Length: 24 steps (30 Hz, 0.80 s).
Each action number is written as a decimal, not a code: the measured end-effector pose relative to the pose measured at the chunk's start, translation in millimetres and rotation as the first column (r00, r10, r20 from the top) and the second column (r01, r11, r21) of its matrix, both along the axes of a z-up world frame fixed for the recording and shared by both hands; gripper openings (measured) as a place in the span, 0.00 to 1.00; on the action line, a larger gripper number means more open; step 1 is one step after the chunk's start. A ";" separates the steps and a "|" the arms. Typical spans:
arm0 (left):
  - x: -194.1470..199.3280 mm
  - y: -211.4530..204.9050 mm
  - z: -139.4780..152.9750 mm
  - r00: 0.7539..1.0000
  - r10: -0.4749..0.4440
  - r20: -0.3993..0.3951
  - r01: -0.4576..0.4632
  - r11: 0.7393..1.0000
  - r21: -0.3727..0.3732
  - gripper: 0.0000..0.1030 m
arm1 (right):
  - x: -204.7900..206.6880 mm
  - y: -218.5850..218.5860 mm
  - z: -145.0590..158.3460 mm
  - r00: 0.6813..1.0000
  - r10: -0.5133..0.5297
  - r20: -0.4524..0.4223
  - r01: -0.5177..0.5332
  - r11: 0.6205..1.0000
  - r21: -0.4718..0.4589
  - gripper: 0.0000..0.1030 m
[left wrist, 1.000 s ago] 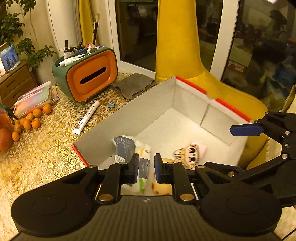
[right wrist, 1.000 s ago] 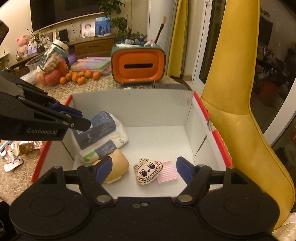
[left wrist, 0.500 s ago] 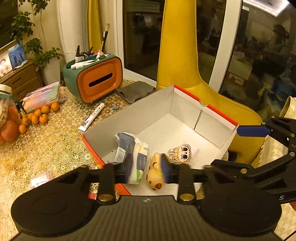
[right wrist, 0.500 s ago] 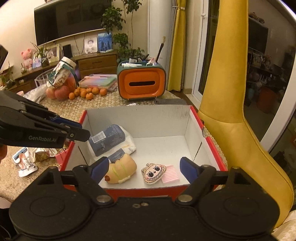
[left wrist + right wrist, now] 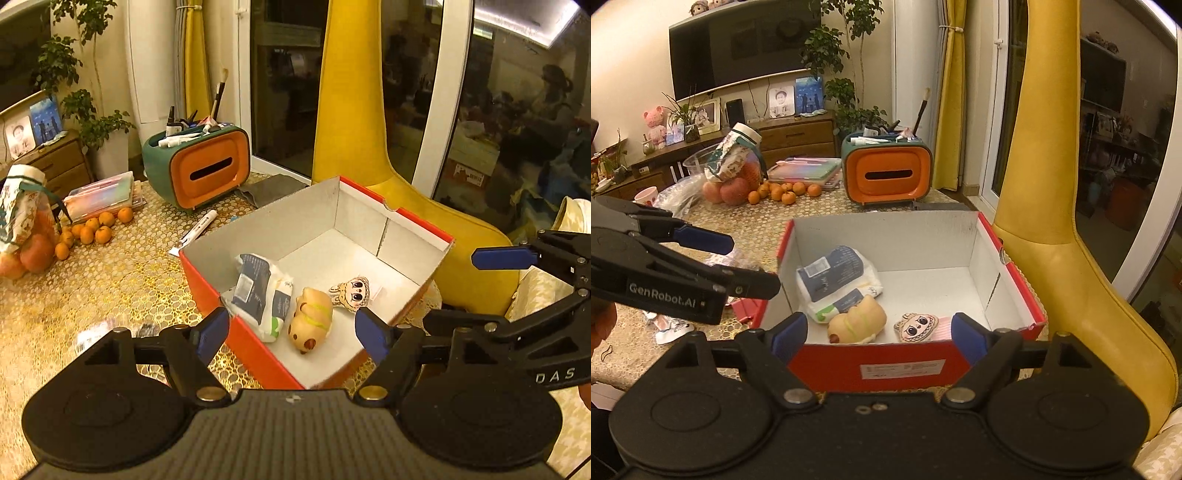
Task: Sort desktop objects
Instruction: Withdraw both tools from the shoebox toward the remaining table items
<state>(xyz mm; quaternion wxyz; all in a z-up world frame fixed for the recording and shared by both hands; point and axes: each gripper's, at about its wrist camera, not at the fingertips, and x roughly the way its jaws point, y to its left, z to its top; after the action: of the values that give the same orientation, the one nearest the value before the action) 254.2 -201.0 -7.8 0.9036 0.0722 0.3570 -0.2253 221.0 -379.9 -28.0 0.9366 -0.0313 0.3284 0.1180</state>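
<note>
A red box [image 5: 207, 284] [image 5: 905, 365] with a white inside stands on the gold-patterned table. In it lie a tissue pack [image 5: 260, 291] [image 5: 834, 282], a tan animal toy [image 5: 310, 319] [image 5: 858, 319] and a flat cartoon-face piece [image 5: 351, 291] [image 5: 916, 326] on a pink pad [image 5: 943, 326]. My left gripper [image 5: 291, 334] hangs above the box's near corner, its jaws opening with nothing between them. The right gripper [image 5: 879, 332] is open and empty in front of the box's near wall. Each gripper shows at the edge of the other's view.
An orange-and-green organizer [image 5: 201, 168] [image 5: 888, 171] with pens stands behind the box. A white tube [image 5: 195, 230], small oranges [image 5: 92, 230] [image 5: 783, 192], a bagged jar [image 5: 737, 158], a flat plastic case [image 5: 101, 194] and wrappers [image 5: 668, 326] lie on the table. A yellow chair [image 5: 1052, 184] stands right of the box.
The left gripper's jaws have spread from nearly shut to wide. Both grippers have drawn back and up from the box, which now looks smaller and farther. The tan toy lies in the box.
</note>
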 end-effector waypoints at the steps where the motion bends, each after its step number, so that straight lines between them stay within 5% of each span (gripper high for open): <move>1: -3.1 3.0 0.1 1.000 0.002 0.002 -0.002 1.000 -0.003 0.72 | -2.8 1.5 1.2 1.000 -0.001 0.006 0.001 1.000 0.001 0.82; 19: -74.0 71.5 -4.9 0.993 0.086 0.075 -0.083 0.996 -0.043 0.72 | -32.0 44.7 4.0 0.998 0.005 0.055 -0.006 1.000 0.021 0.85; 24: -86.2 96.2 -14.2 0.988 0.138 0.070 -0.134 0.989 -0.059 0.80 | -32.3 62.8 1.5 0.998 0.020 0.055 -0.022 1.000 0.019 0.86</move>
<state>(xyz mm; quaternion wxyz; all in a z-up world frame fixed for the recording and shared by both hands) 168.0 -104.8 -22.0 0.9312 0.0313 0.3211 -0.1699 188.7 -317.1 -26.5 0.9443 -0.0287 0.3010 0.1301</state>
